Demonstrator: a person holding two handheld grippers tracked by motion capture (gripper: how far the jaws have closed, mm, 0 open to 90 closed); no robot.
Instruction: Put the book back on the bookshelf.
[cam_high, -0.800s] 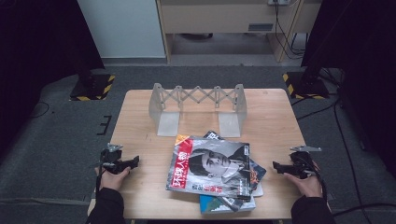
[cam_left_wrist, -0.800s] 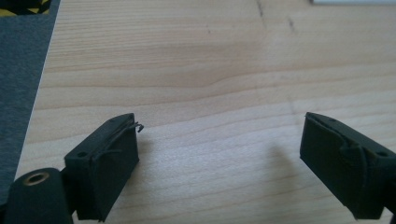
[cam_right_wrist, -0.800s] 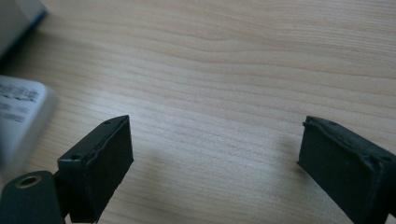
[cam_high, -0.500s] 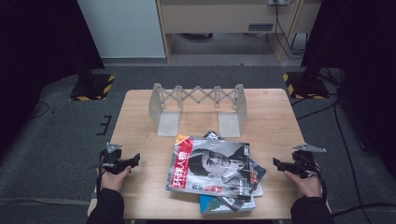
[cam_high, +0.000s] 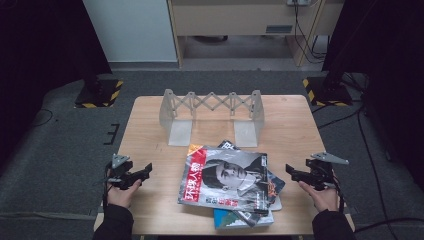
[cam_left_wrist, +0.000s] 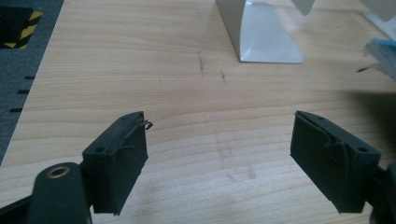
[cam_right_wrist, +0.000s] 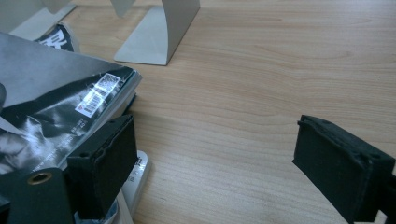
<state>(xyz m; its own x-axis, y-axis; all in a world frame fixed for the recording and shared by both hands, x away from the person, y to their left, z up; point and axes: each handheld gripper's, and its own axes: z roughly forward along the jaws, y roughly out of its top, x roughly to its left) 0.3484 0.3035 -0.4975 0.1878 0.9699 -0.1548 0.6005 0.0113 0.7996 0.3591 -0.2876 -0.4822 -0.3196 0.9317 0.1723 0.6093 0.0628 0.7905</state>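
Both sets of fingers open, empty: left gripper (cam_high: 145, 170) well clear of the magazine stack (cam_high: 230, 182), right gripper (cam_high: 292, 172) just beside its edge. Risk: right fingers (cam_right_wrist: 105, 163) sliding under only the top magazine (cam_right_wrist: 60, 100), so the stack skews across the counter (cam_high: 295, 125).

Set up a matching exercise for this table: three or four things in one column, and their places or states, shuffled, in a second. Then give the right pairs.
1. top magazine
2. expanding book rack
3. left gripper
4. right gripper

A. open, at the table's left edge
B. upright at the back of the table
C. open, just right of the pile
D. lying flat on the pile, red title strip

Pairs: 1-D, 2-B, 3-A, 4-C
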